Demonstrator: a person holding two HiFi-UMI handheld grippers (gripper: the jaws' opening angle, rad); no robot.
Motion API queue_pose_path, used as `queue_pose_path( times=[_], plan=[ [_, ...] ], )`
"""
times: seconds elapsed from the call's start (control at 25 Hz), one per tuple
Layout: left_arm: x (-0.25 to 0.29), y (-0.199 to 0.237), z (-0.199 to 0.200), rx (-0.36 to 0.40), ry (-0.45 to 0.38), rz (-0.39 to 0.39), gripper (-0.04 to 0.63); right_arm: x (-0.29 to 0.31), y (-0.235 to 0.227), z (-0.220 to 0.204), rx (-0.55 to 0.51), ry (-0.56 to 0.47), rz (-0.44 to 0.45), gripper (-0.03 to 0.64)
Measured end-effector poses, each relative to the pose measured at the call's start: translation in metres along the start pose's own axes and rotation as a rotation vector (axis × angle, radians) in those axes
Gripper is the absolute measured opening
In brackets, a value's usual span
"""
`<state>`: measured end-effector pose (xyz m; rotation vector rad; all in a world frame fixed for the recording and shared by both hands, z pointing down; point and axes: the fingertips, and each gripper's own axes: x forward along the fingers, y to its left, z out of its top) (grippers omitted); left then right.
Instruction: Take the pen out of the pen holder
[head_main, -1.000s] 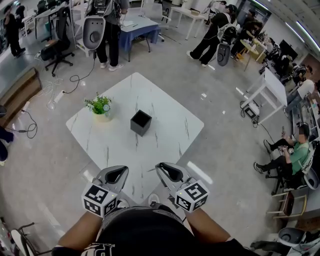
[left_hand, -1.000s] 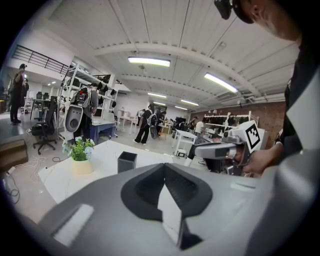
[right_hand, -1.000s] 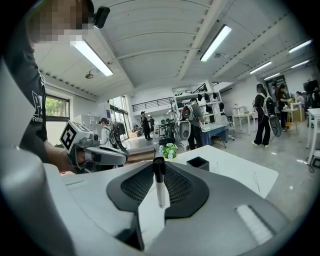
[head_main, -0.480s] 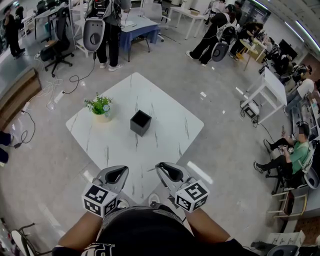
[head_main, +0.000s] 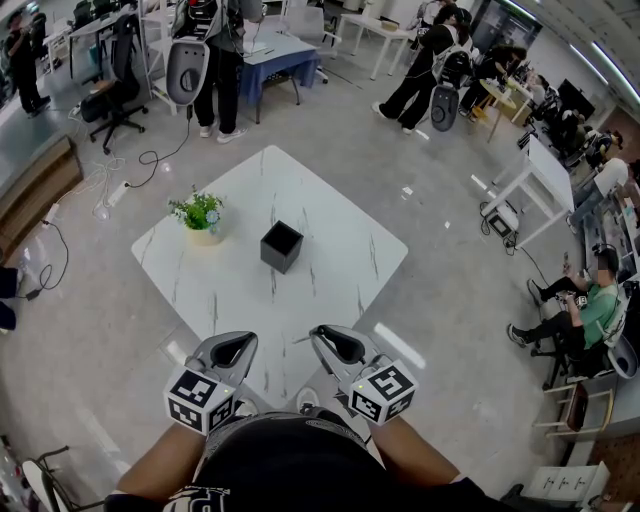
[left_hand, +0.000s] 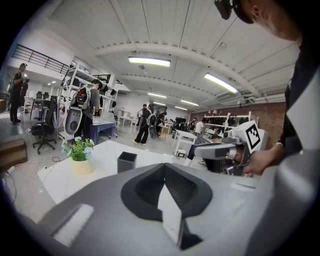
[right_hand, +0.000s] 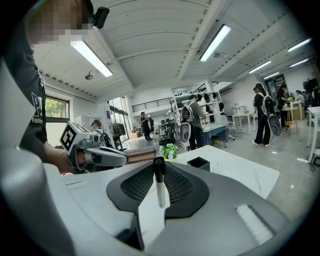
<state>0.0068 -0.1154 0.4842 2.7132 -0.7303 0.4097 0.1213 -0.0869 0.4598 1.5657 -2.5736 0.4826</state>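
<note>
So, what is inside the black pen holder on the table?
Nothing sticks up out of the pen holder; its open top looks dark, and its walls hide the bottom. The right gripper holds a pen between its fingers.

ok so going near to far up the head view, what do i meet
left gripper and right gripper side by side → holder → plant

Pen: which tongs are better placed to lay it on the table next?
Right, I'd judge. The right tongs are shut on the pen, already out of the pen holder. The left tongs are shut and empty. Both hang short of the table, so no handover is needed.
</note>
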Motion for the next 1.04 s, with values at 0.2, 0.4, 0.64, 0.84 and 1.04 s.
queue_pose_path(
  times=[0.2, 0.4, 0.64, 0.84, 1.04],
  plan=[
    [0.0002, 0.0005, -0.0001, -0.001, 0.0, 0.001, 0.057, 0.0014, 0.0003, 0.0011, -0.001, 0.001, 0.004, 0.064],
    [0.002, 0.0011, -0.0008, 0.001, 0.003, 0.001, 0.057, 0.0023, -0.0012, 0.0, -0.003, 0.003, 0.006, 0.064],
    [0.002, 0.0006, 0.0011, 0.004, 0.004, -0.001, 0.057, 0.0018, -0.0018, 0.0021, -0.007, 0.005, 0.008, 0.064],
    [0.0011, -0.0001, 0.0021, 0.004, 0.004, -0.001, 0.057, 0.0013, -0.0008, 0.0035, -0.011, 0.007, 0.011, 0.064],
    [0.0034, 0.0004, 0.0017, 0.002, 0.003, 0.001, 0.057, 0.0016, -0.0026, 0.0022, -0.008, 0.007, 0.014, 0.064]
  ],
)
